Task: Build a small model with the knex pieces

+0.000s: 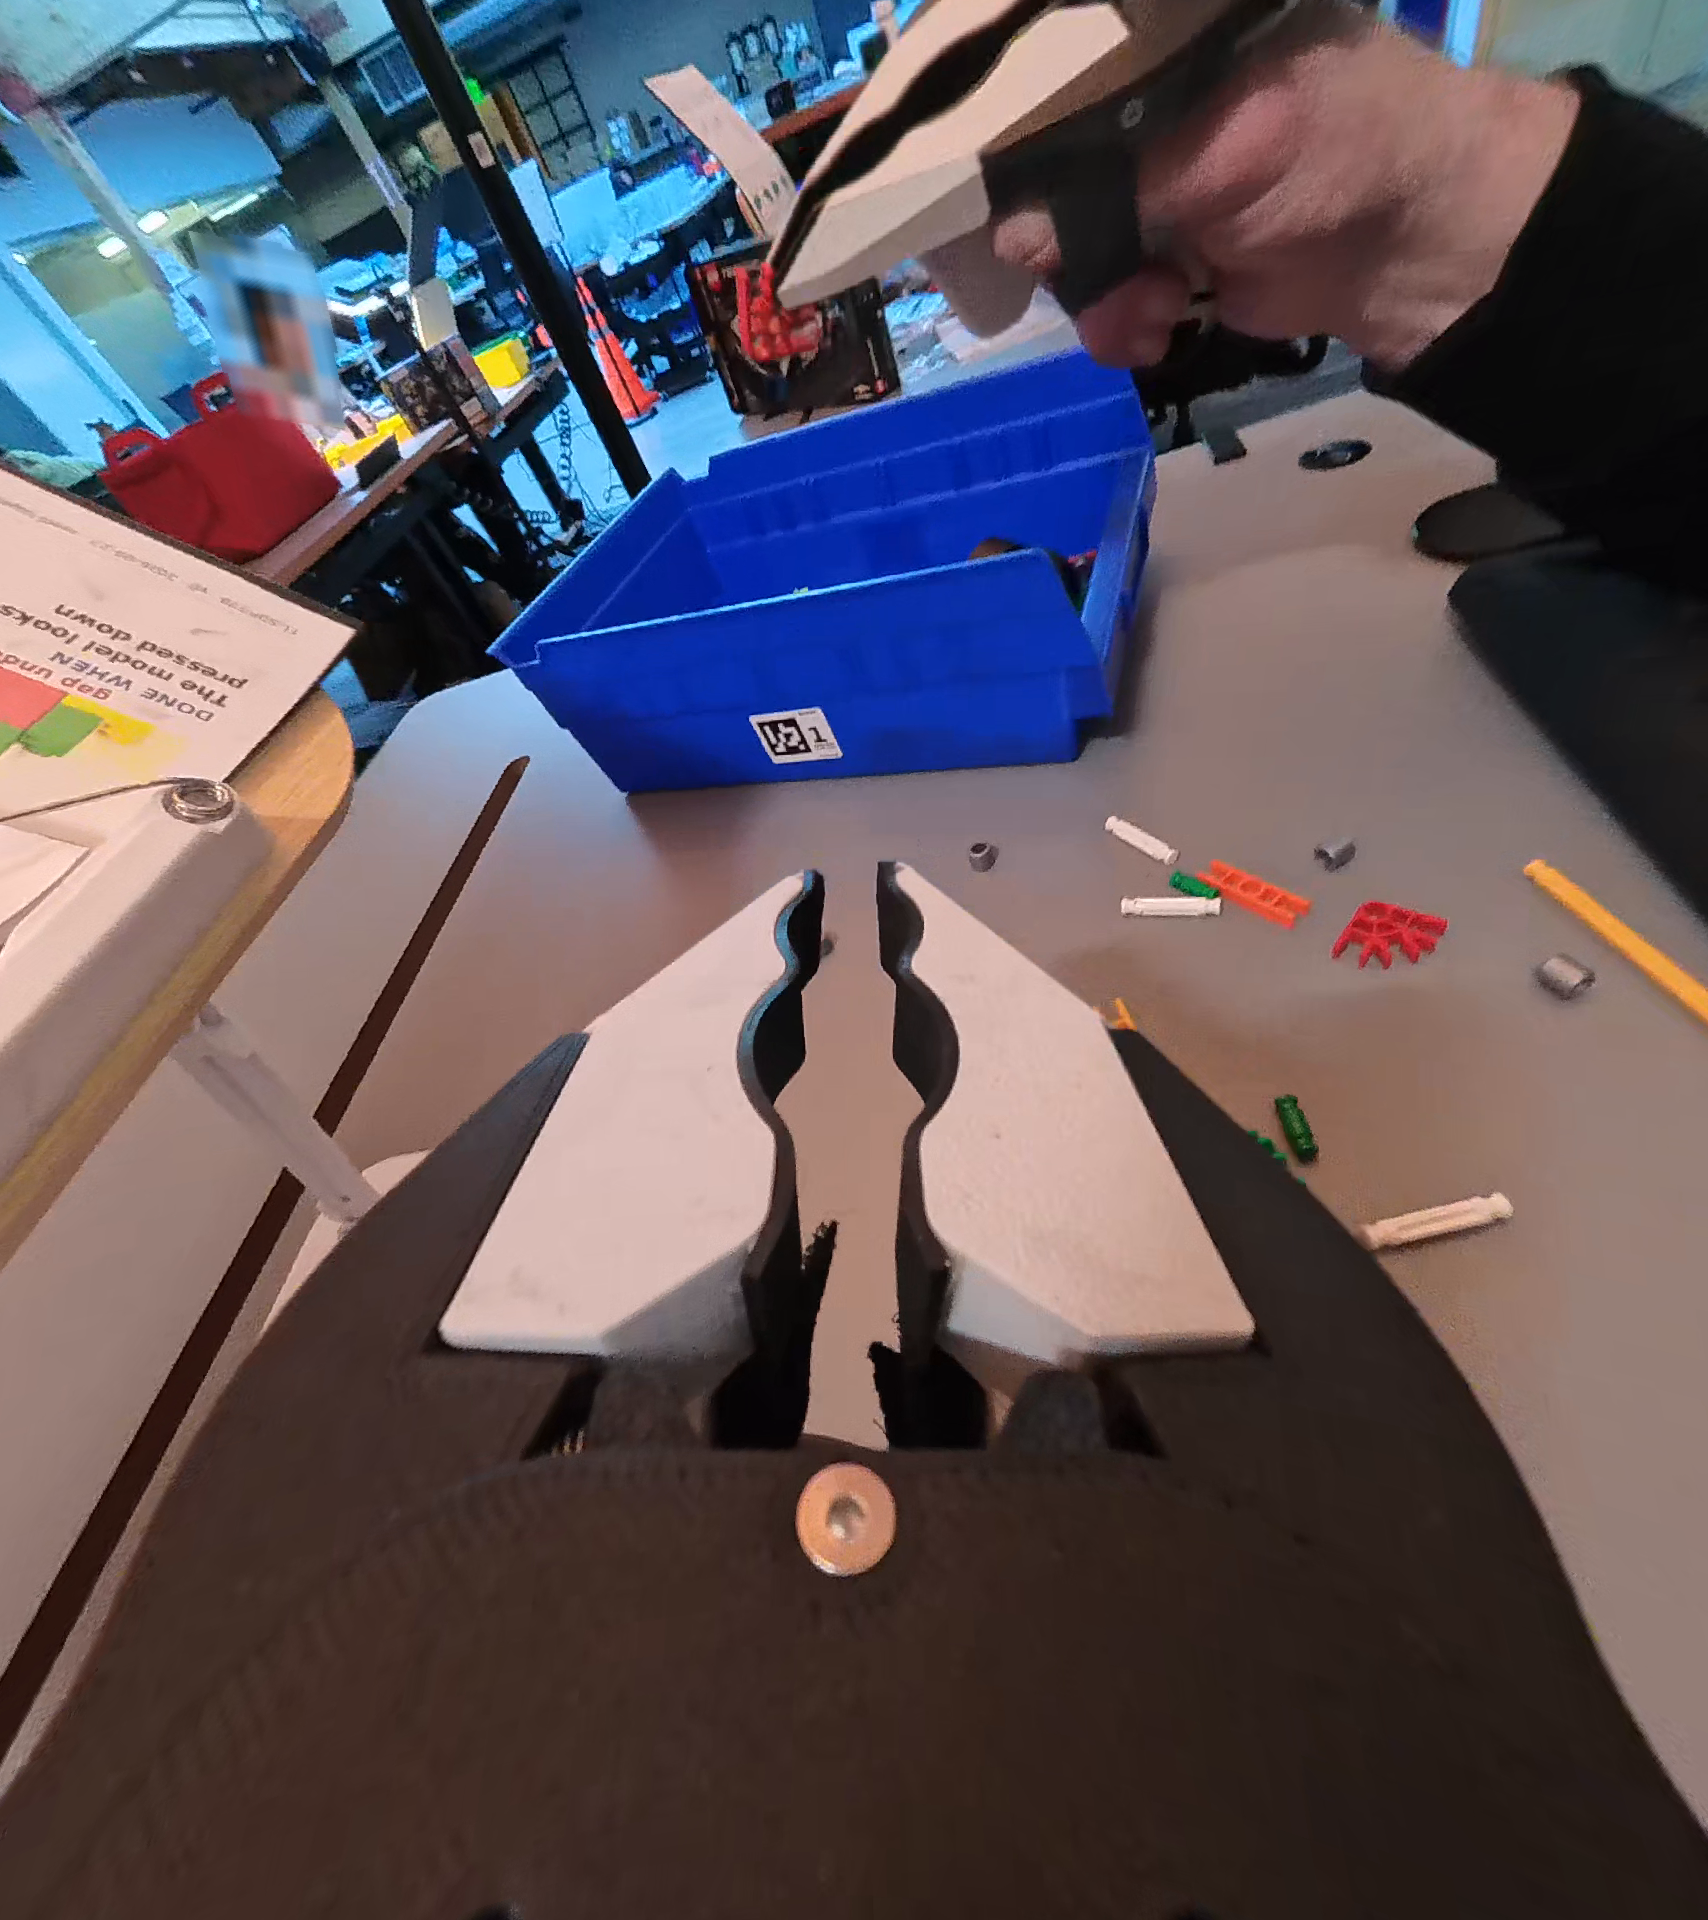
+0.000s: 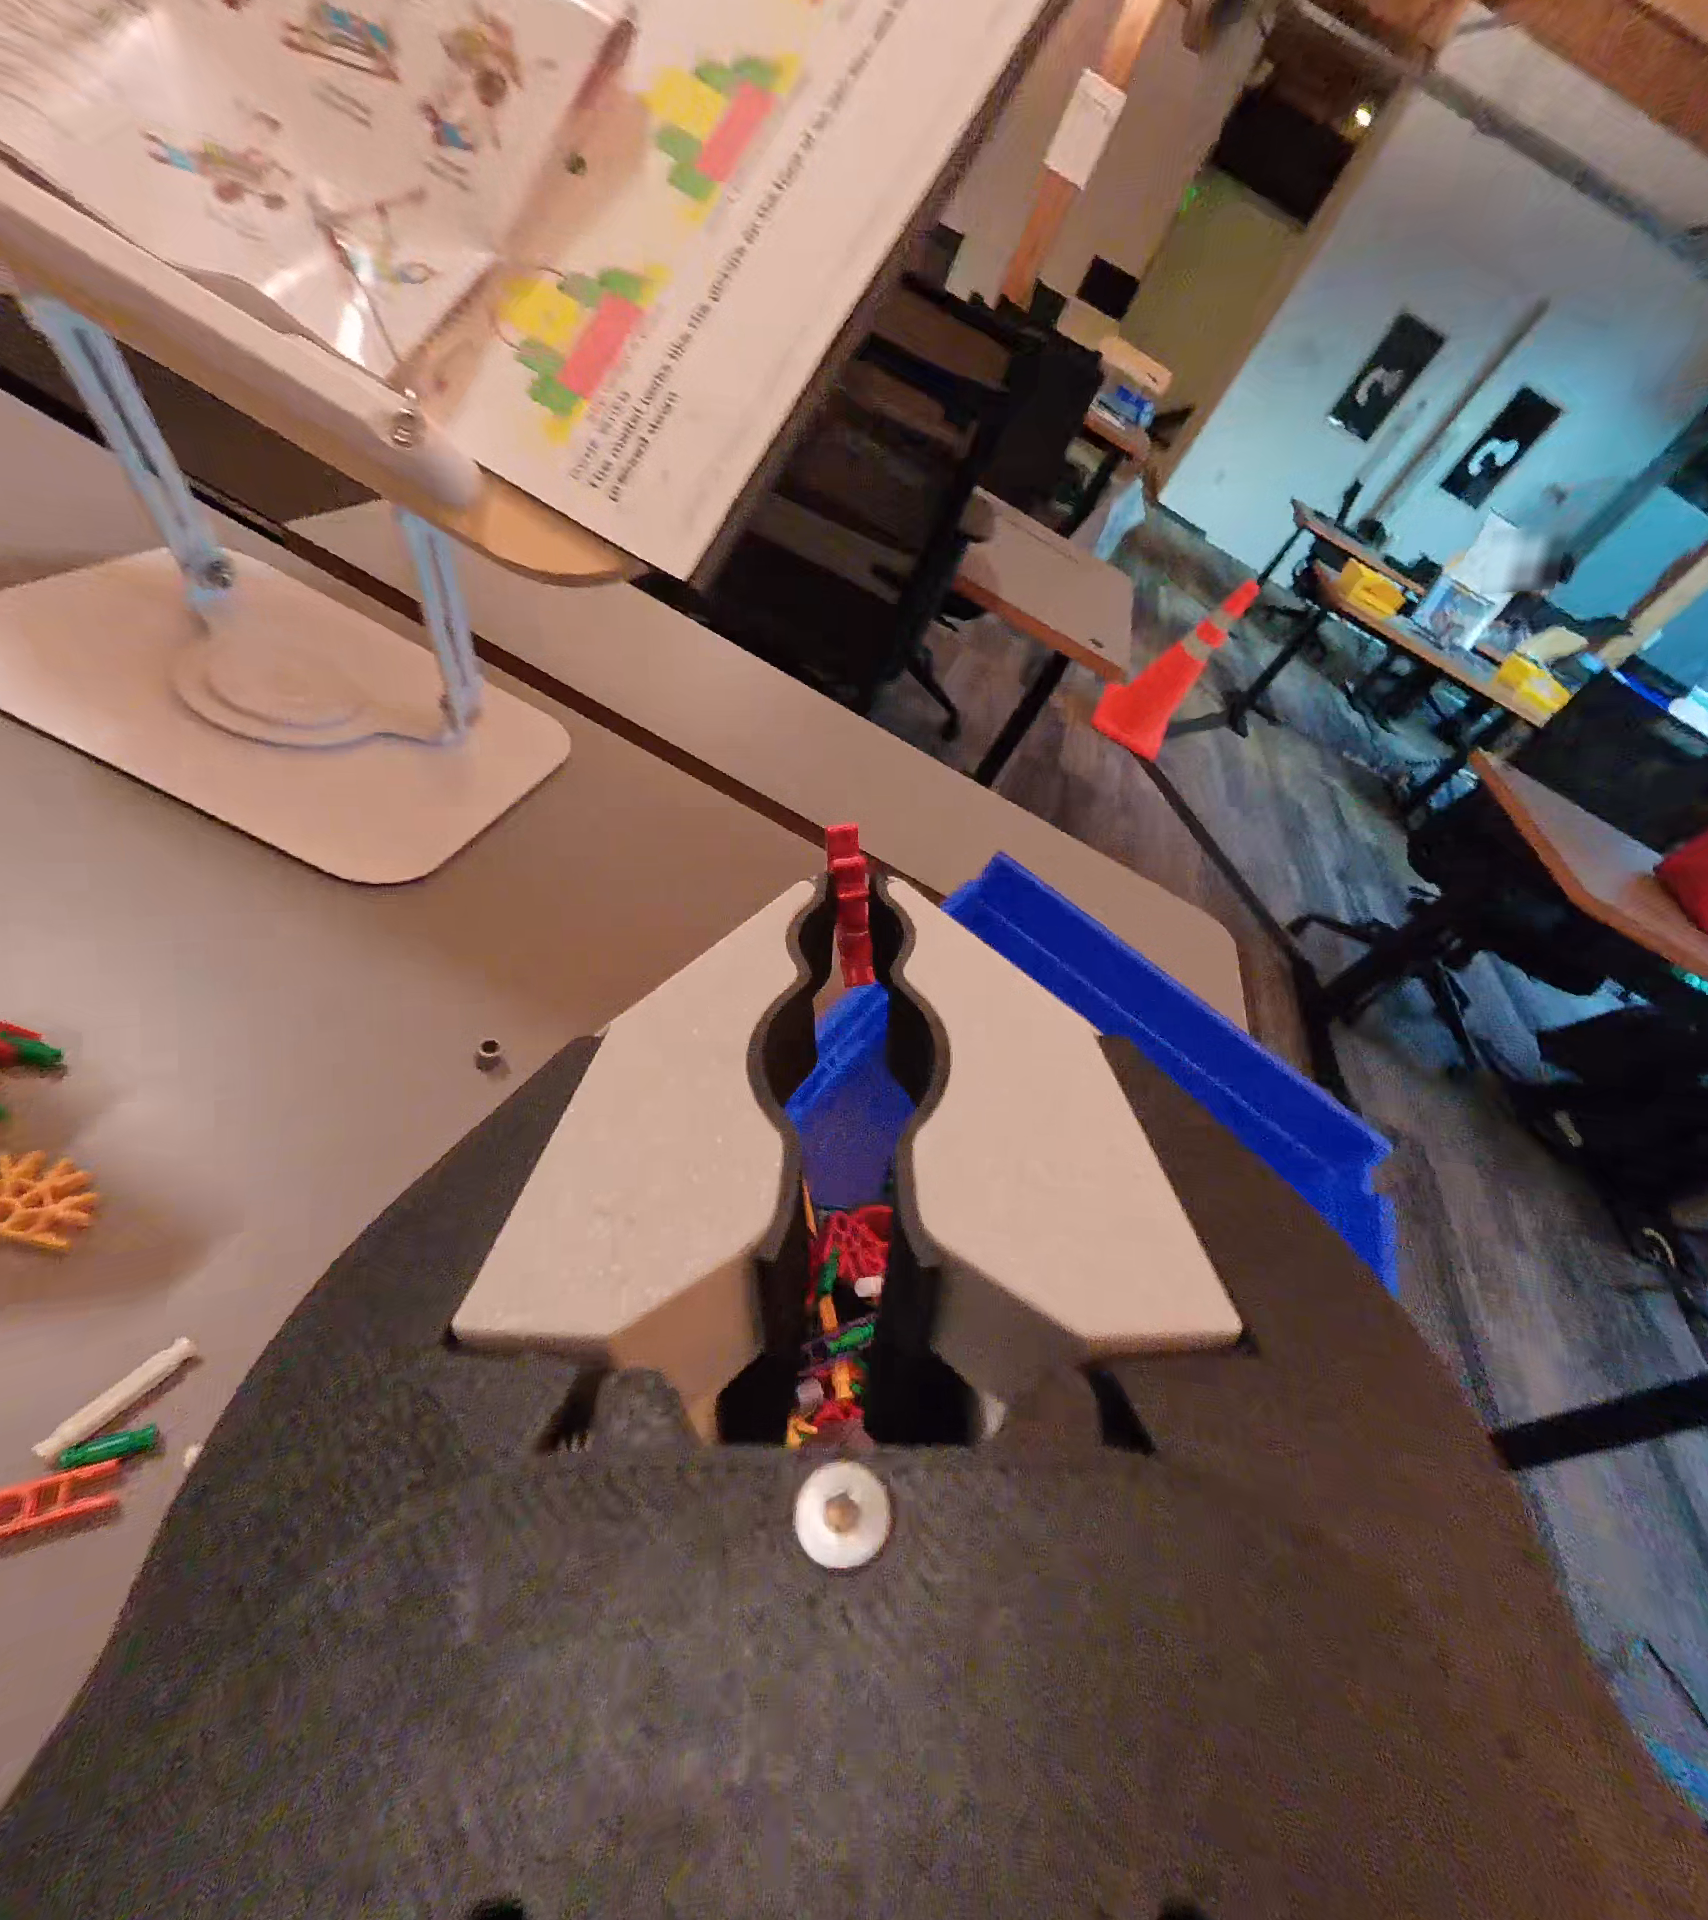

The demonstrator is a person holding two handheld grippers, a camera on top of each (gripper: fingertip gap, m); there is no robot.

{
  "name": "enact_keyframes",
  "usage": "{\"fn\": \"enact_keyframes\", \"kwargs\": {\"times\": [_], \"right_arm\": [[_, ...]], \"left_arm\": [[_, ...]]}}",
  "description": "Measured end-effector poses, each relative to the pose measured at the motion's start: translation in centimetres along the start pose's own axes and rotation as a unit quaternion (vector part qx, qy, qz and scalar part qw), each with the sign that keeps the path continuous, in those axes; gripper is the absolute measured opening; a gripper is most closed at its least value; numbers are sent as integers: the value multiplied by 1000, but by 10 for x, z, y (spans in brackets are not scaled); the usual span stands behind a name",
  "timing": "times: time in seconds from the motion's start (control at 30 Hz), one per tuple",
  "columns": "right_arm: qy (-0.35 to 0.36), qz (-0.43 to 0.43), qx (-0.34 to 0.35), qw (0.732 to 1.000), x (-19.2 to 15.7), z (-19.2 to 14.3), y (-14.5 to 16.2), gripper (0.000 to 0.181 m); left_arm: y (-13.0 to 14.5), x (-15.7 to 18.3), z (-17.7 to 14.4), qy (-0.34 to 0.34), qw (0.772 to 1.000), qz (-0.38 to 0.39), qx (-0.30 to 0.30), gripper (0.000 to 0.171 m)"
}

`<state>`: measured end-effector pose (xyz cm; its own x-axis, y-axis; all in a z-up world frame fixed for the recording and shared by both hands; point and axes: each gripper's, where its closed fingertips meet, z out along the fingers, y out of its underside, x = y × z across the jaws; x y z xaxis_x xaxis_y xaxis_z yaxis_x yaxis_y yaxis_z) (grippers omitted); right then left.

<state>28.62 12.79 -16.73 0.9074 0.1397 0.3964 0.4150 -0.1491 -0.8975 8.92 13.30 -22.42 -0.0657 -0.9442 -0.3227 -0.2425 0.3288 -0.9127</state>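
A: Left tongs [image 1: 850, 883]?
B: Released, a narrow gap between the tips with nothing in it. They hover low over the grey bench [image 1: 1297, 727], touching nothing. Nearest thing is a small grey sleeve [image 1: 982, 857] at 1 o'clock.

A: Right tongs [image 2: 850, 894]?
B: Clenched on a red piece [image 2: 845, 862], a ribbed, stacked-looking plastic part gripped edge-on with its end poking past the tips. A hand [image 1: 1349, 208] holds them high over the blue bin [image 1: 829, 665].

A: The bin?
B: Hard moulded plastic with ridged walls and a square coded sticker on the front. It stands at 12 o'clock from the left tongs. Through the right tongs' gap, a jumble of small coloured parts lies inside.

A: Loose parts on the bench?
B: At 2 o'clock from the left tongs:
- two white rods [image 1: 1170, 906];
- an orange ladder strip [image 1: 1255, 891];
- a red fan-shaped connector [image 1: 1390, 932];
- a long yellow rod [image 1: 1660, 977];
- a short green rod [image 1: 1295, 1127].
All are glossy plastic and lie apart from each other.

A: At 10 o'clock?
B: A tilted stand on a flat white base [image 2: 237, 707], carrying a printed sheet [image 1: 102, 644] with coloured block diagrams.
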Motion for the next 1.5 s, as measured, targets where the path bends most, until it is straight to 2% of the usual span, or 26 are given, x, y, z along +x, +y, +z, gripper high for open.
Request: {"fn": "enact_keyframes", "kwargs": {"times": [0.13,0.23,0.3,0.43,0.6,0.73,0.83,0.93,1.13,1.27,1.43,1.5], "right_arm": [[44,21,-44,998,23,5,21,7],[49,40,-70,996,27,10,34,31],[66,35,-79,994,33,10,37,33],[79,11,-27,996,34,2,12,29],[57,-36,37,997,9,-5,-20,26],[-14,-59,65,996,-27,-8,-38,26],[-123,-64,45,989,-75,-13,-37,29],[-232,-64,14,970,-127,-22,-29,31],[-357,-80,-37,930,-205,-34,-9,32],[-406,-110,-102,901,-244,-26,29,32],[-452,-136,-127,872,-284,-23,48,28],[-464,-139,-134,865,-294,-21,52,28]], "left_arm": [[5,-5,-1,-7,1000,8,-12,10],[6,-12,-4,-15,1000,10,-18,10],[11,-18,-5,-23,999,17,-31,12],[17,-24,-8,-20,998,26,-47,14],[22,-36,-17,-25,998,25,-54,17],[28,-39,-27,-10,997,18,-68,24],[35,-30,-33,21,996,20,-79,26],[44,-11,-38,69,993,18,-98,28],[59,38,-40,163,977,21,-133,31],[68,79,-47,247,957,7,-154,32],[102,109,-48,280,933,55,-220,39],[108,116,-46,287,928,59,-228,38]]}}
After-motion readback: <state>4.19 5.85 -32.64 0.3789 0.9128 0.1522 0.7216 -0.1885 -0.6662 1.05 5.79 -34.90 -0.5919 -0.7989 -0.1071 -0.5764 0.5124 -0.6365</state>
